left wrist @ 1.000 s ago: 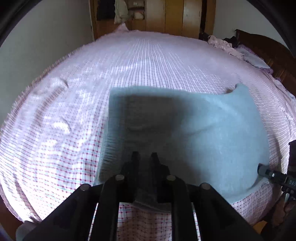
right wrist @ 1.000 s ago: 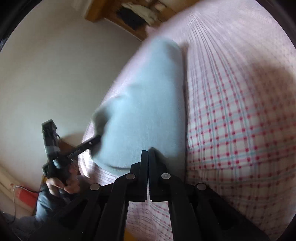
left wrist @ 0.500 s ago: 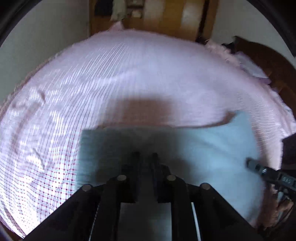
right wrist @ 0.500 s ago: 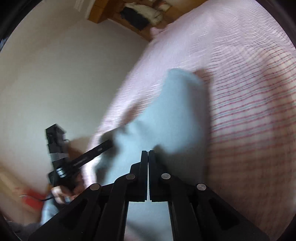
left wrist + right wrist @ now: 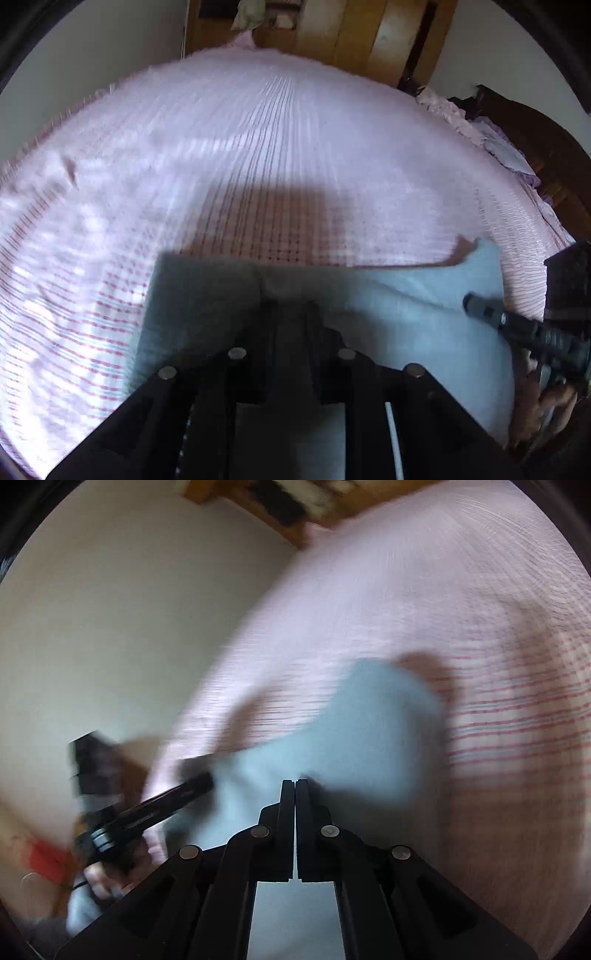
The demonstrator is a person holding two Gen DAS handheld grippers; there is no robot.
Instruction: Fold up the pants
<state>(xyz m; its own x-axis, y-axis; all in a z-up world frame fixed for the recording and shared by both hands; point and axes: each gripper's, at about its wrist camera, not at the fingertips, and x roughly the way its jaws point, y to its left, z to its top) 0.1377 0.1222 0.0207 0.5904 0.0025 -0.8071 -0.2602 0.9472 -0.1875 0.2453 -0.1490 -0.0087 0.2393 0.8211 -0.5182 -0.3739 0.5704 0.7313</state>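
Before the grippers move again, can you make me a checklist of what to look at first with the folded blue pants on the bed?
1. Light blue folded cloth pants lie on the pink checked bedsheet: ok.
2. Right gripper jaws shut on the pants' near edge: ok.
3. Left gripper has cloth between its jaws, which are opening: cannot tell if it grips firmly.
4. Far edge of the pants straight: not ok, the right corner sticks up.
5. Sheet beyond the pants free of other things: ok.
6. Right wrist picture sharp enough to judge by: not ok, blurred.
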